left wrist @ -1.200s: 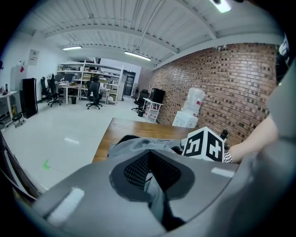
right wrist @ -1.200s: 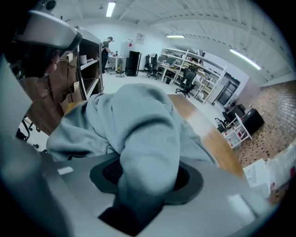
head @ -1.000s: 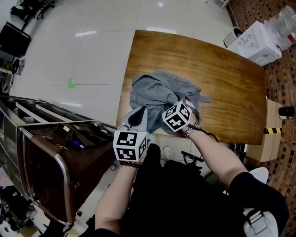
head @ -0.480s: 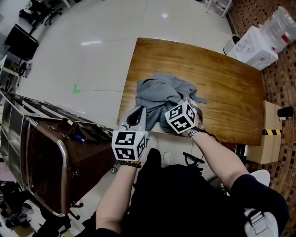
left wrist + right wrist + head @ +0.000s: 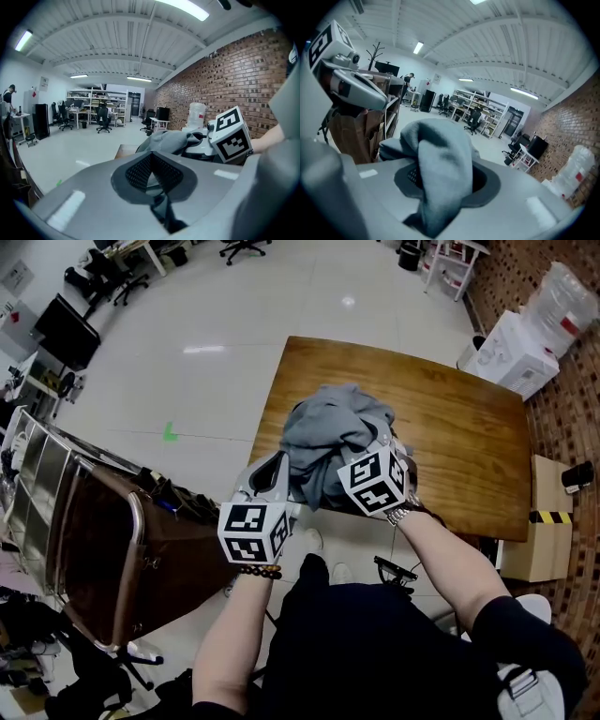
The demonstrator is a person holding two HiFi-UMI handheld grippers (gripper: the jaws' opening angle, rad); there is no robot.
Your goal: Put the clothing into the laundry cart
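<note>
A grey garment (image 5: 328, 442) hangs bunched above the near left part of the wooden table (image 5: 450, 418). My right gripper (image 5: 380, 451) is shut on a thick fold of it, and the cloth (image 5: 443, 178) drapes over the jaws in the right gripper view. My left gripper (image 5: 277, 474) meets the garment's near left edge. Its pads (image 5: 140, 171) stand together with a thin dark strip of cloth pinched low between them, and the rest of the garment (image 5: 171, 140) bulges beyond. The laundry cart (image 5: 136, 531), brown fabric in a metal frame, stands on the floor at the left.
A water dispenser (image 5: 511, 348) stands past the table's far right corner, with a cardboard box (image 5: 544, 512) by the right edge. Office chairs and desks (image 5: 94, 268) line the far left. Open white floor (image 5: 187, 362) lies between table and cart.
Both grippers have risen with the garment. It lay spread on the table a second ago and now hangs gathered between them. The cart sits closer to the left gripper in the head view.
</note>
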